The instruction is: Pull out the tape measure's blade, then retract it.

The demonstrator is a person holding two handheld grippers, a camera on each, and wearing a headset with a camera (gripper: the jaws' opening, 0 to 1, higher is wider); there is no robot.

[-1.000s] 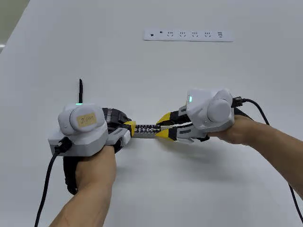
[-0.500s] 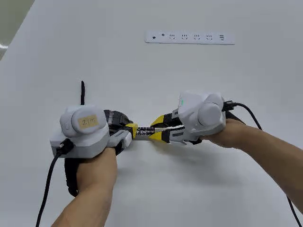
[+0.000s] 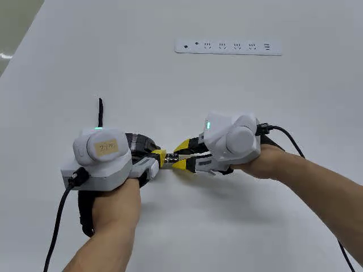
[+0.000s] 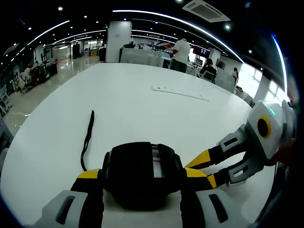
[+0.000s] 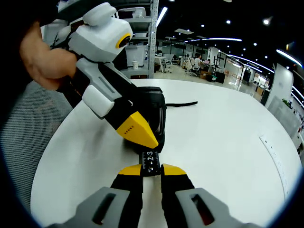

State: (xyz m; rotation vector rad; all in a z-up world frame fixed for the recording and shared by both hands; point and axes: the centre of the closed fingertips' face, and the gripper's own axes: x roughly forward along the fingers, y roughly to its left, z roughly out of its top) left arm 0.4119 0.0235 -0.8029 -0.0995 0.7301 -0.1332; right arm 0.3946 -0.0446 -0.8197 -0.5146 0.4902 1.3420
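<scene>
Between the right gripper's (image 5: 150, 172) yellow-tipped jaws, the tape measure's blade (image 5: 149, 160) is pinched tight. A short printed stretch of it shows just outside the black case (image 5: 153, 105). The left gripper (image 4: 142, 176) has its jaws clenched on that case's two sides, and the case rests on the white tabletop (image 3: 170, 85). A black strap (image 4: 87, 135) trails from the case's far side across the tabletop. Well beyond the case lies a white power strip (image 3: 228, 46).
</scene>
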